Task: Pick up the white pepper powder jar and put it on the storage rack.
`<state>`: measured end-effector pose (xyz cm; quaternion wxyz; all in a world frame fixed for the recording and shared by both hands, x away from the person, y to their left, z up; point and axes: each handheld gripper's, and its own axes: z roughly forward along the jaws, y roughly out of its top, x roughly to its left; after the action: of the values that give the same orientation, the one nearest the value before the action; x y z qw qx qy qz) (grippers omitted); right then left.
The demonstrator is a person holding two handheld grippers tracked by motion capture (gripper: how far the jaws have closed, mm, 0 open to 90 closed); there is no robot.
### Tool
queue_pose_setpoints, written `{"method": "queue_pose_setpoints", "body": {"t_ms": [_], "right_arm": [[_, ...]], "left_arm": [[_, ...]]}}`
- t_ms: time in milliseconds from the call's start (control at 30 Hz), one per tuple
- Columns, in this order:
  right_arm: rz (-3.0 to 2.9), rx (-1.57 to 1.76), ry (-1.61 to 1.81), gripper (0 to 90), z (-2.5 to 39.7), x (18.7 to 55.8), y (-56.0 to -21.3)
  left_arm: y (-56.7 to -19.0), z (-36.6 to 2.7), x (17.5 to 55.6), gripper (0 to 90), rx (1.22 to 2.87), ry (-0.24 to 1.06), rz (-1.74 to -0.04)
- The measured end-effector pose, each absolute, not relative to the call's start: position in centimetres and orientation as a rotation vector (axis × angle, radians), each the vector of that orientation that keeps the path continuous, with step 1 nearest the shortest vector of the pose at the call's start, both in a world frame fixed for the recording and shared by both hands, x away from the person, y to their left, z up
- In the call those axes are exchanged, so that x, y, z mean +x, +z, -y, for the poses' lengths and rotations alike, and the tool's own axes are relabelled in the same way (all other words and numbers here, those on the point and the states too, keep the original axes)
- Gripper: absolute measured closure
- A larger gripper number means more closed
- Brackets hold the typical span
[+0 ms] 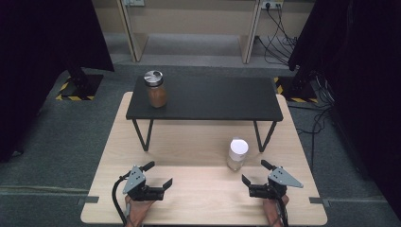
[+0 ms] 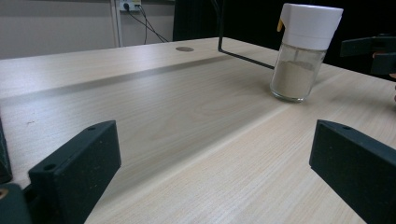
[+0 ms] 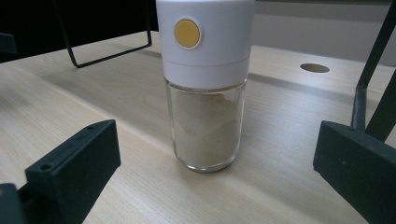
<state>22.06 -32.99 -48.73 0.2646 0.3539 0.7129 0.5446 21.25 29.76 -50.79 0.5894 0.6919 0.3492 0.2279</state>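
1. Left gripper (image 1: 159, 174), lower left of the high view: jaws spread wide, holding nothing, resting low over the wooden table (image 1: 189, 198).
2. Right gripper (image 1: 254, 171), lower right of the high view: jaws also released and empty, aimed at the white-capped jar (image 1: 237, 154). In the right gripper view the jar stands upright at centre frame, between the jaws' line but not touched.
3. Progress, as I judge it: nothing grasped yet, so the work is at its start; the approach to the jar looks lined up, with closing, lifting and placing all left.
4. White-capped jar: glass body, pale powder inside, yellow button on the cap; mid-right of the high view, just in front of the shelf's right leg.
5. Black shelf (image 1: 213, 101), centre of the high view, stands on thin wire legs on the table.
6. Brown spice jar (image 1: 155, 89) with a metal lid sits on the shelf's left end, well apart from both grippers.
7. Room: grey carpet, dark curtains in the upper left and right corners, cables at upper right, hazard-striped stand bases.
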Motion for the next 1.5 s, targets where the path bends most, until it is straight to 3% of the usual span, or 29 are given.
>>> {"method": "queue_pose_setpoints", "body": {"t_ms": [1500], "right_arm": [[-1.864, 0.960, 1.581, 0.7, 32.3, 23.0, -49.7]], "left_arm": [[-50.7, -29.8, 21.3, 1.4, 1.617, 0.524, -0.809]]}}
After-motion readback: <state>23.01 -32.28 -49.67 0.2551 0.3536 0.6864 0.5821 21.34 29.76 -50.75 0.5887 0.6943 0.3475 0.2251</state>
